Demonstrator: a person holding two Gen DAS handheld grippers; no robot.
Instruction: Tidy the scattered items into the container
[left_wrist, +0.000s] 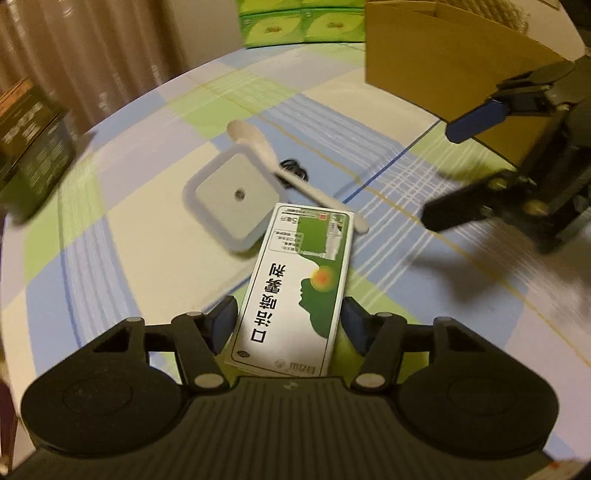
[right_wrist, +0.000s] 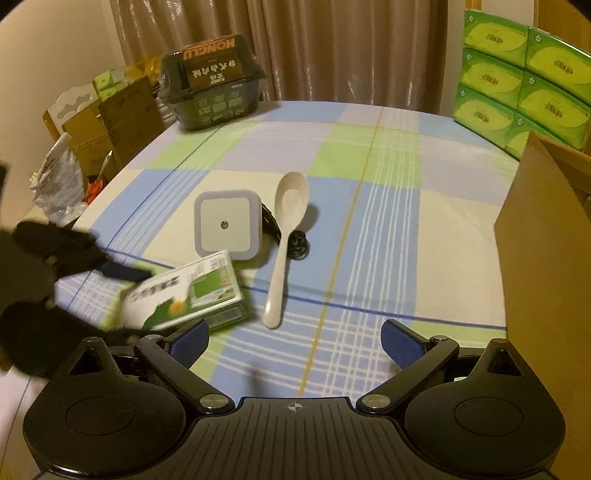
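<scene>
With the left gripper (left_wrist: 290, 317) pinching the box (left_wrist: 295, 288) and the right gripper (right_wrist: 293, 341) spread, keep the box level and clear the carton (left_wrist: 443, 66) wall.

"HONGLU", upside down, on black tub (right_wrist: 210, 83)

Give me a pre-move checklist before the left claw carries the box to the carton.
1. Left claw shut on green-and-white medicine box: ok.
2. Box lifted off the tablecloth: cannot tell.
3. Right claw open, holding nothing: ok.
4. Cardboard carton in view, top open: ok; inside hidden.
5. Spoon and square night light lie on the cloth, not yet tidied: not ok.
</scene>
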